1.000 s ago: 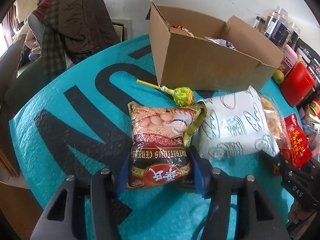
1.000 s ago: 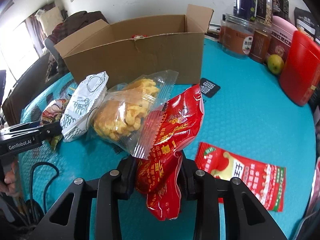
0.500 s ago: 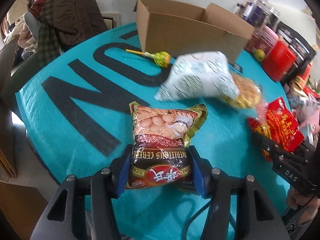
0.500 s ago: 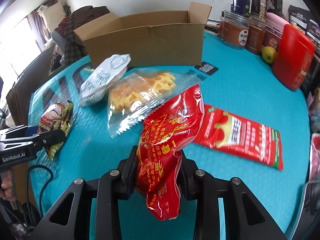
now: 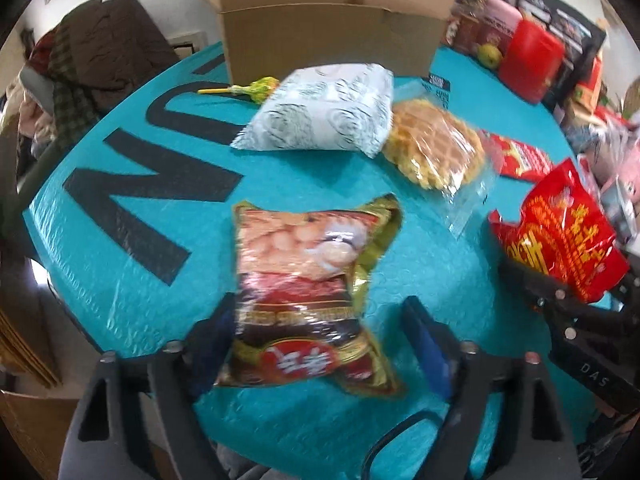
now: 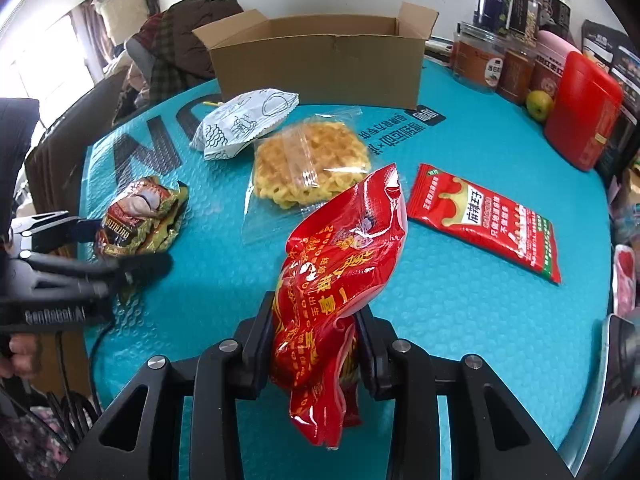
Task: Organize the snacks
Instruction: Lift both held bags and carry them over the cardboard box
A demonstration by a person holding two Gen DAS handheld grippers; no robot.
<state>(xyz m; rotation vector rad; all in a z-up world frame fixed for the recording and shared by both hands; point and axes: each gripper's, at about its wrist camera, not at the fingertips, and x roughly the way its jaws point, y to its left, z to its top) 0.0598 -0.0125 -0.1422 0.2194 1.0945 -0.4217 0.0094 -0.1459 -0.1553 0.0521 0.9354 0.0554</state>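
Observation:
My left gripper is open; the brown and gold cereal bag lies between its spread fingers, loose and blurred, over the teal table; it also shows in the right wrist view. My right gripper is shut on a red snack bag and holds it above the table; the bag also shows in the left wrist view. The open cardboard box stands at the back. A white snack bag, a clear waffle bag and a flat red packet lie before it.
A yellow-green lollipop lies by the box's left corner. Jars, a red canister and a green fruit line the right back edge. Clothes are piled on a chair beyond the table's left edge.
My left gripper's fingers have spread apart and let go of the cereal bag, which slips and crumples. Both grippers have drawn back from the box. The right still holds the red bag.

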